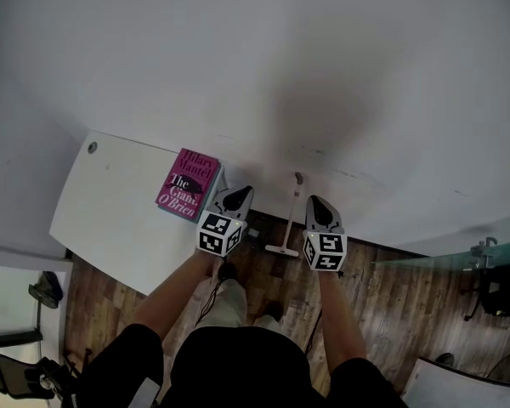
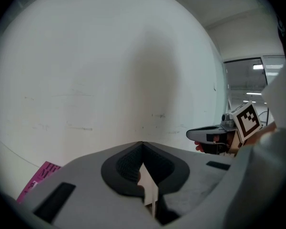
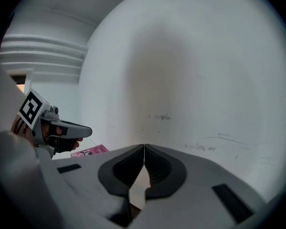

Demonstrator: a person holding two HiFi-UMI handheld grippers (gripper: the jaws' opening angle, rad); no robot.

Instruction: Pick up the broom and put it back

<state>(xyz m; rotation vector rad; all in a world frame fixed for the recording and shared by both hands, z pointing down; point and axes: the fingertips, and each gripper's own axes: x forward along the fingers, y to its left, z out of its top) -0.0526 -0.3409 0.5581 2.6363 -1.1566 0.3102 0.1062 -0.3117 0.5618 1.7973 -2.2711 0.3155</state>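
Observation:
The broom (image 1: pixel 286 222) is a slim white stick with a small flat head on the wooden floor. It leans upright against the white wall, between my two grippers. In the head view my left gripper (image 1: pixel 241 192) hangs just to its left, and my right gripper (image 1: pixel 314 200) just to its right. Neither touches it. In the left gripper view my left gripper (image 2: pixel 142 143) has its tips pressed together with nothing in them. In the right gripper view my right gripper (image 3: pixel 144 146) is shut and empty too. Both point at the wall.
A white desk (image 1: pixel 102 215) stands at the left with a pink book (image 1: pixel 188 183) on its corner, close to the left gripper. The book (image 3: pixel 90 151) also shows in the right gripper view. A glass tabletop (image 1: pixel 446 255) lies to the right. A dark chair (image 1: pixel 21 372) sits at the lower left.

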